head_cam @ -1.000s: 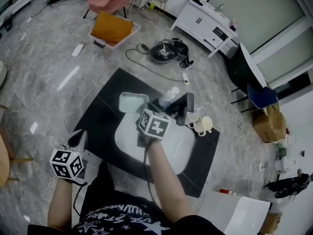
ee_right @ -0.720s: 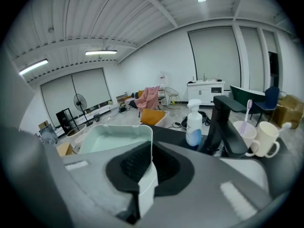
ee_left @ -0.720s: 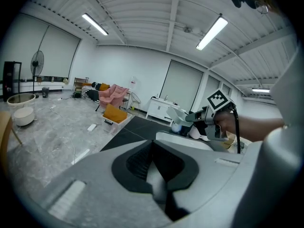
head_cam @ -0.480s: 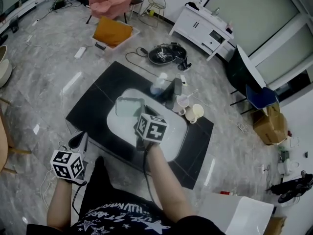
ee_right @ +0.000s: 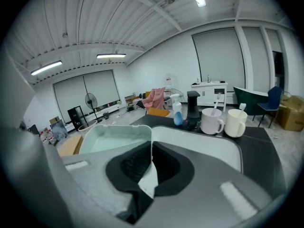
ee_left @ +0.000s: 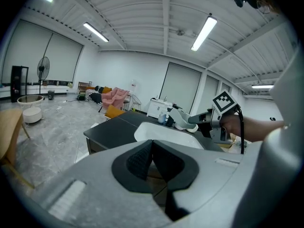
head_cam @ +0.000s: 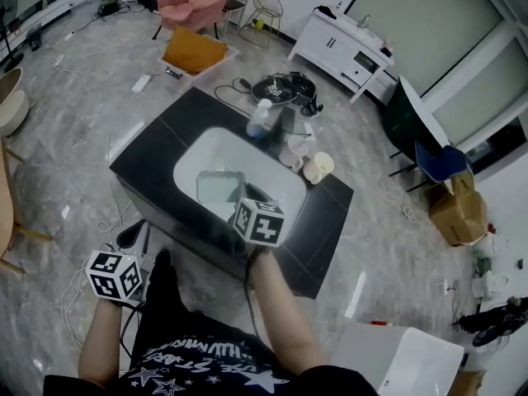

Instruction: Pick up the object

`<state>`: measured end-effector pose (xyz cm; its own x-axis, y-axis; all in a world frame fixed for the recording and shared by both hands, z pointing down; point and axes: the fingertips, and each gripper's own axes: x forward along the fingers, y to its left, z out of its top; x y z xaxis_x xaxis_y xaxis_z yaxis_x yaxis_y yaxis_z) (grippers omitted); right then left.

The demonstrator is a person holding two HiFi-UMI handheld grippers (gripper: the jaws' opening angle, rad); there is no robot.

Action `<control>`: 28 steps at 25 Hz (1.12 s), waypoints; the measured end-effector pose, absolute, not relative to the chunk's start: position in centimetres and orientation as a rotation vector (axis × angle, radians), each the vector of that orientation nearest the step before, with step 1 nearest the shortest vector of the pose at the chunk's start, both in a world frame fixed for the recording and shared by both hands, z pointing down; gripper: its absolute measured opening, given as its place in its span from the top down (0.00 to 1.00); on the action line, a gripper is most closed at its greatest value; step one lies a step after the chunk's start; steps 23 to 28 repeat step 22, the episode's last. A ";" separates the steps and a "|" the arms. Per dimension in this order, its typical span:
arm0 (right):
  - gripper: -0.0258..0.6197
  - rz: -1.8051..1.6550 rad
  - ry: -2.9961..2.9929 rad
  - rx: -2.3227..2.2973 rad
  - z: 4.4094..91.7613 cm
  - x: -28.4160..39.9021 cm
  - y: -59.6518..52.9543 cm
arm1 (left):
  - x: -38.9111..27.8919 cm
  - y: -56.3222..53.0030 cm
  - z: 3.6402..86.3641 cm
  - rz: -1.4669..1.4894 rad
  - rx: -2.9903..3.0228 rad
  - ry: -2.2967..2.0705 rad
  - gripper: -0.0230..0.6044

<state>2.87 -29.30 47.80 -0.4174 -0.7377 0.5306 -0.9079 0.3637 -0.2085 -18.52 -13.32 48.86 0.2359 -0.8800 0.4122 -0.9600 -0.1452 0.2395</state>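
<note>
Tub [head_cam: 216, 190] came up off desk [head_cam: 153, 159] in last sec, rim clamped in my R gripper [ee_right: 151, 158], L gripper [ee_left: 151, 151] closed empty, so pickup looks done.

Nothing legible can really be made out; lettering on the black shirt [head_cam: 194, 360] is too blurred to be read.

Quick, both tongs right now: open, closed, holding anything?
Left tongs: closed, empty.
Right tongs: closed on the rim of the pale green tub.
</note>
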 end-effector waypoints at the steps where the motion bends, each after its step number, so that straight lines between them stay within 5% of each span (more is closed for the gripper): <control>1: 0.94 0.680 -2.282 1.440 48.0 3.3 -28.5 | -18.1 -12.6 48.9 0.239 2.065 -1.683 0.95; 28: 0.94 0.756 -2.261 1.435 50.3 9.8 -17.2 | -12.5 -2.3 49.5 0.255 2.051 -1.702 0.95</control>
